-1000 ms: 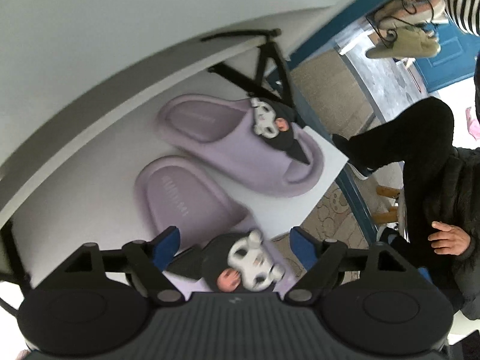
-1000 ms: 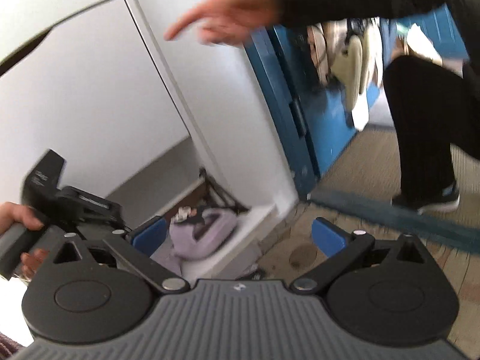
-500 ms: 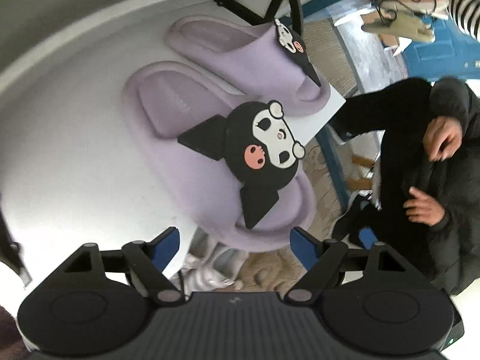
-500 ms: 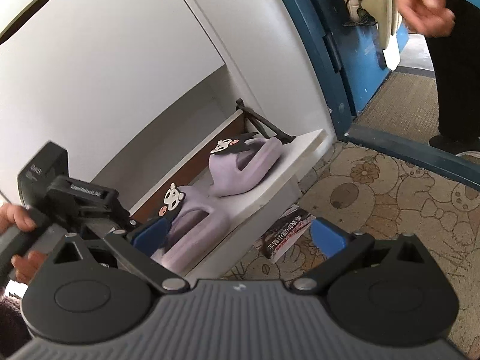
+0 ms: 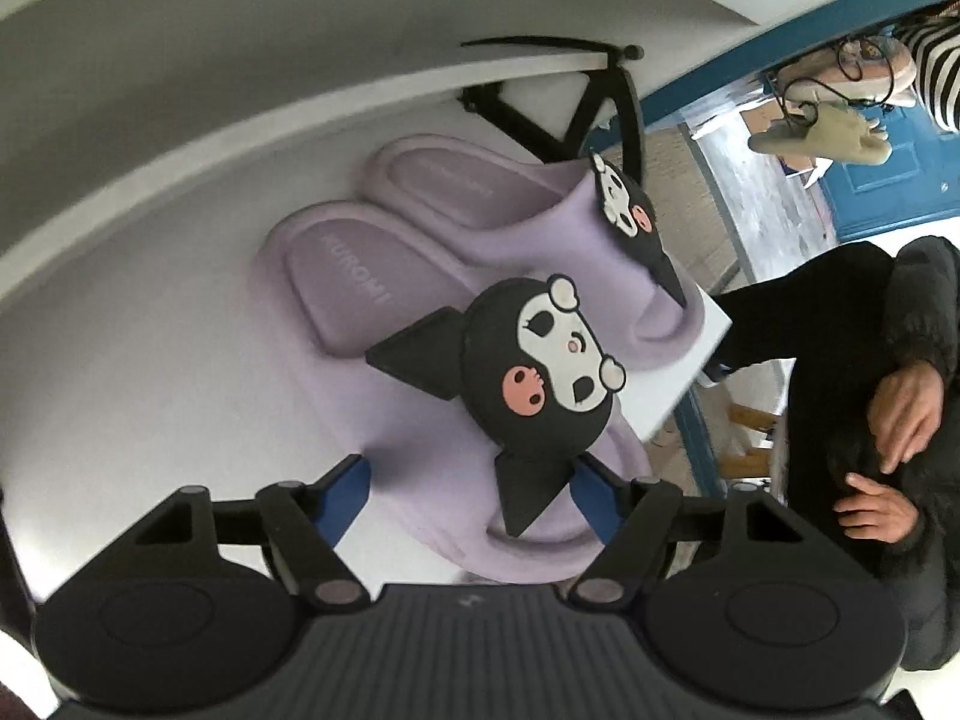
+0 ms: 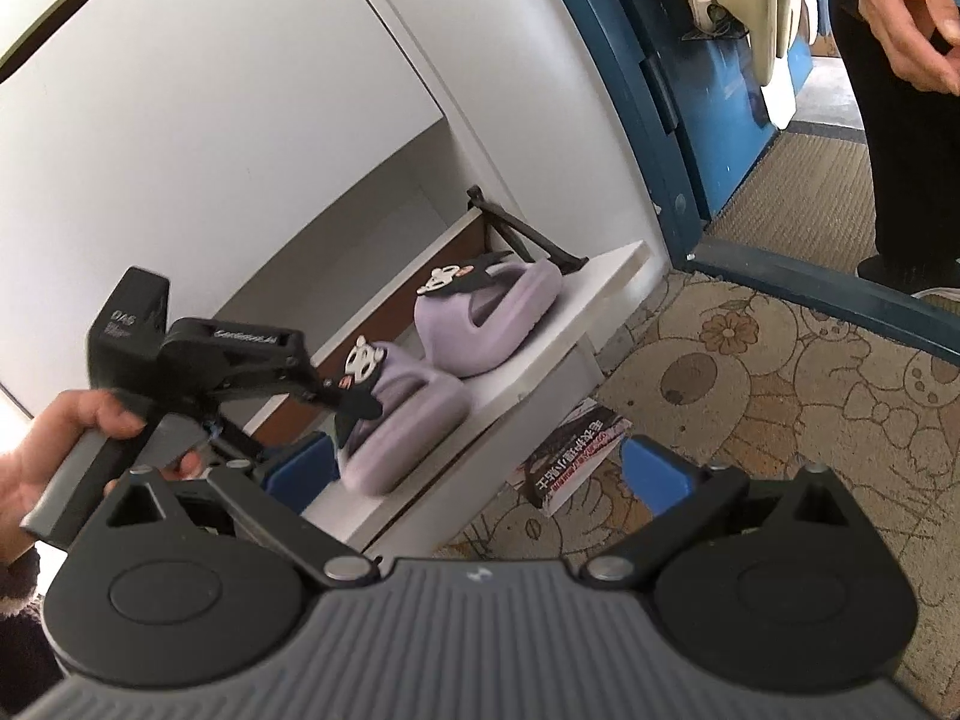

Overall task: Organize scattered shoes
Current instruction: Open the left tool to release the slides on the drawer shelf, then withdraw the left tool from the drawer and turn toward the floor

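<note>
Two lilac slippers with black cartoon-face charms lie side by side on a white shelf (image 5: 120, 360) of a cabinet. The near slipper (image 5: 420, 432) lies between the fingers of my left gripper (image 5: 474, 498), which is open around its toe end. The far slipper (image 5: 498, 216) lies beside it, toward the black hinge bracket. In the right wrist view the near slipper (image 6: 408, 402) and far slipper (image 6: 492, 324) show on the shelf (image 6: 564, 324), with the left gripper (image 6: 336, 396) at the near one. My right gripper (image 6: 480, 468) is open and empty above the floor.
A black folding bracket (image 5: 576, 108) stands at the shelf's back end. A magazine (image 6: 576, 456) lies on the patterned floor under the shelf. A person in black (image 5: 870, 360) stands near the blue door frame (image 6: 636, 90). Pale shoes (image 6: 756, 0) hang by the door.
My left gripper moved closer over the near slipper, so its fingers now straddle the toe end. My right gripper tilted down and left a little; both slippers stay on the shelf.
</note>
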`<action>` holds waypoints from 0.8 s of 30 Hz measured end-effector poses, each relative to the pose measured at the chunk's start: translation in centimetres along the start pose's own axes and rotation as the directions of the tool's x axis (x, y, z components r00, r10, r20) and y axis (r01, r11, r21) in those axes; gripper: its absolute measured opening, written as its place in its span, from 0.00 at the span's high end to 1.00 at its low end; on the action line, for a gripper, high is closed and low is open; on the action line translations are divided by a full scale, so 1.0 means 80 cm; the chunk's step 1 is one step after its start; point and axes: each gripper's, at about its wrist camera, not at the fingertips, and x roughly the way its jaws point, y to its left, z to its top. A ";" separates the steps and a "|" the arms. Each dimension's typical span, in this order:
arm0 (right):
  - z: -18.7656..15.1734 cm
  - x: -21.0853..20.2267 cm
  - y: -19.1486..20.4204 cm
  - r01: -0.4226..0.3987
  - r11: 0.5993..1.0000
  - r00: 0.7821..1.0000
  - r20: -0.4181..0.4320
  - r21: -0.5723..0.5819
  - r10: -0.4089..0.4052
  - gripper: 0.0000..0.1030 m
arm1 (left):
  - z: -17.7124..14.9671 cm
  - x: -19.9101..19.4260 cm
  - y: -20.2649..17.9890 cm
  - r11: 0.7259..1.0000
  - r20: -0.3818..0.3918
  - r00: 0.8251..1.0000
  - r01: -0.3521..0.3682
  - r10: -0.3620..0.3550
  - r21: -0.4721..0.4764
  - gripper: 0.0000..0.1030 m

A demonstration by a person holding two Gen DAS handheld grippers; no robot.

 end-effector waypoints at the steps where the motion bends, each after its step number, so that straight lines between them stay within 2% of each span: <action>1: 0.000 0.000 -0.001 -0.002 1.000 1.000 0.000 0.003 0.002 0.01 | 0.003 0.003 0.000 1.000 0.009 1.000 -0.004 0.004 0.009 0.29; 10: -0.003 0.001 -0.010 -0.002 1.000 1.000 -0.004 0.015 0.002 0.01 | 0.023 0.022 -0.002 0.998 0.106 0.994 -0.009 0.003 0.060 0.29; 17: -0.008 -0.008 -0.014 0.013 1.000 1.000 -0.004 0.013 -0.013 0.01 | 0.032 0.040 -0.012 0.992 0.179 0.981 -0.092 0.075 0.089 0.23; 24: -0.014 -0.024 -0.019 0.037 0.999 0.999 -0.002 0.005 -0.037 0.01 | 0.038 0.049 -0.018 0.986 0.224 0.968 -0.141 0.117 0.094 0.17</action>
